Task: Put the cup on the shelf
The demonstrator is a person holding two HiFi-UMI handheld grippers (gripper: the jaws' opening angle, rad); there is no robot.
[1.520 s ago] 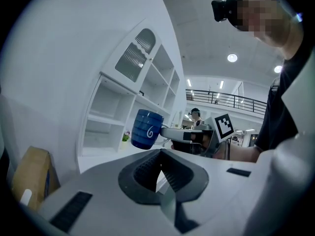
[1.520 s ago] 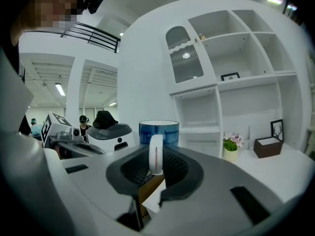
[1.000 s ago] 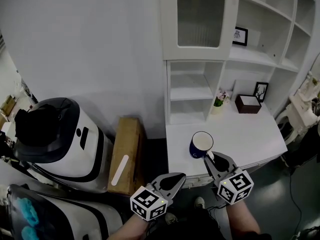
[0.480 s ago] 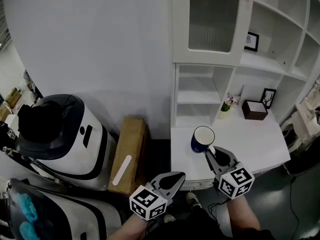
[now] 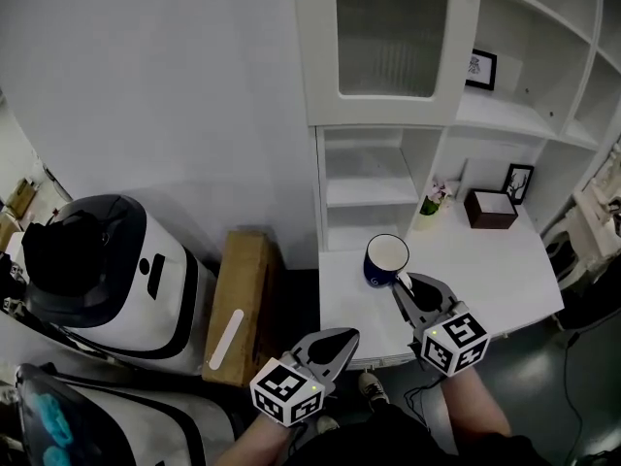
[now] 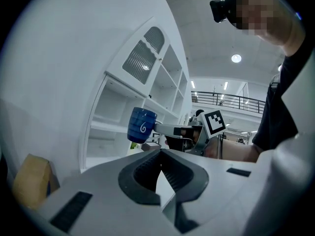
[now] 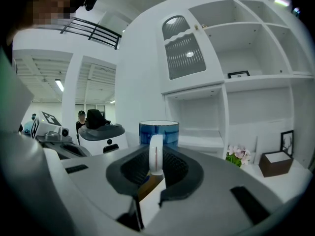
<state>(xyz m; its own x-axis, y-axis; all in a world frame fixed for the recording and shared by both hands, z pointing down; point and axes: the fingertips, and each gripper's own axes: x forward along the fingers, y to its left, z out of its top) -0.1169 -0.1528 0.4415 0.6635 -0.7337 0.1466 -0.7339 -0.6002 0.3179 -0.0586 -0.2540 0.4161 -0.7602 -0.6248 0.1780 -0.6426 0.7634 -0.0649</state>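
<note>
A blue cup with a white inside and a white handle hangs upright in the air over the white counter, in front of the low shelves. My right gripper is shut on its handle; the cup stands just past the jaws in the right gripper view. In the left gripper view the cup shows a white swirl. My left gripper hangs lower left, off the counter's front edge, jaws closed with nothing between them.
The white shelf unit has a glass-door cabinet, framed pictures, a small flower pot and a brown box. A cardboard box and a white-and-black machine stand to the left on the floor.
The view has shifted, so the shelf unit sits a little further left. The cup stays held in my right gripper, now slightly closer to the low shelves. The left gripper has barely moved.
</note>
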